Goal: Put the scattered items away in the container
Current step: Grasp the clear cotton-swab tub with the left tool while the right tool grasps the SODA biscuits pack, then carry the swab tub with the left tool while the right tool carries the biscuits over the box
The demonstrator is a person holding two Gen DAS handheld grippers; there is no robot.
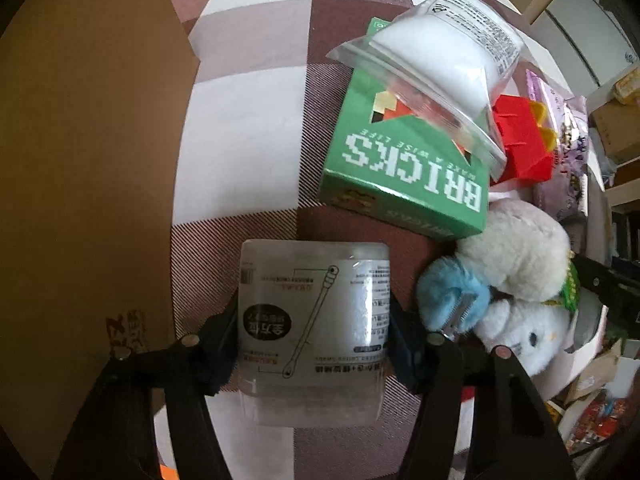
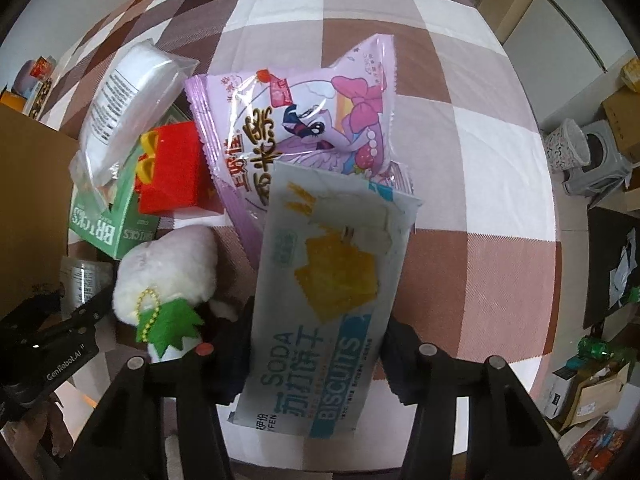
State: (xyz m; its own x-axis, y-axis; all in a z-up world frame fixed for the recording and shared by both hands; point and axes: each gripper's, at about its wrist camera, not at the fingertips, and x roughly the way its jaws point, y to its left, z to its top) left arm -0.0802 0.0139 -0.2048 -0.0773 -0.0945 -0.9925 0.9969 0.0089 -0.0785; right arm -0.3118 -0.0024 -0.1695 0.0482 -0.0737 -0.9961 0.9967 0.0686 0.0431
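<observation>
Clear plastic cotton-swab tub (image 1: 314, 332) clamped by left tongs (image 1: 314, 344).

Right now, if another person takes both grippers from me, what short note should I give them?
Left gripper: shut on the cotton swab jar, beside the cardboard box.
Right gripper: shut on the soda biscuits pack, above the checked cloth.
Loose in the pile: BRICKS box with the cotton pad bag on it, red toy, purple snack bag, white plush, blue plush.
Done: two items are gripped; none visibly stored.
Left: put both in, then the rest.
</observation>
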